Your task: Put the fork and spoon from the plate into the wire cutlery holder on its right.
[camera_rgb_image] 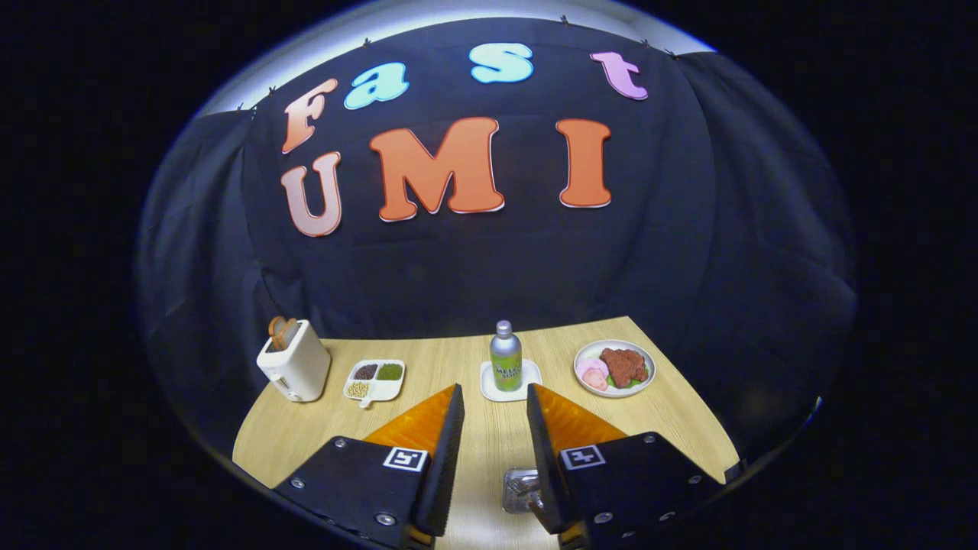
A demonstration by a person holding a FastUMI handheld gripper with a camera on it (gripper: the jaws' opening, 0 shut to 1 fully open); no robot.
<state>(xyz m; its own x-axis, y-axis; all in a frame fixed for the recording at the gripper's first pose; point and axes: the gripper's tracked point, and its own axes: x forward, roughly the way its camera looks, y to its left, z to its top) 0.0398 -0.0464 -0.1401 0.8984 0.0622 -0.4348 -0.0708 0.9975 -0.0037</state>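
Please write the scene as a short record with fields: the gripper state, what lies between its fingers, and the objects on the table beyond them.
gripper: gripper open, holding nothing
between fingers: bare wooden table; a shiny metal object low by one finger, kind unclear
just ahead: bottle upright on a small white tray
other items: white toaster with bread; divided dish of beans; plate of food
fork, spoon: cannot identify

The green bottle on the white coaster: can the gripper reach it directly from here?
Probably yes. The gripper is open, and the bottle stands on its coaster just beyond the fingertips, with bare table between.
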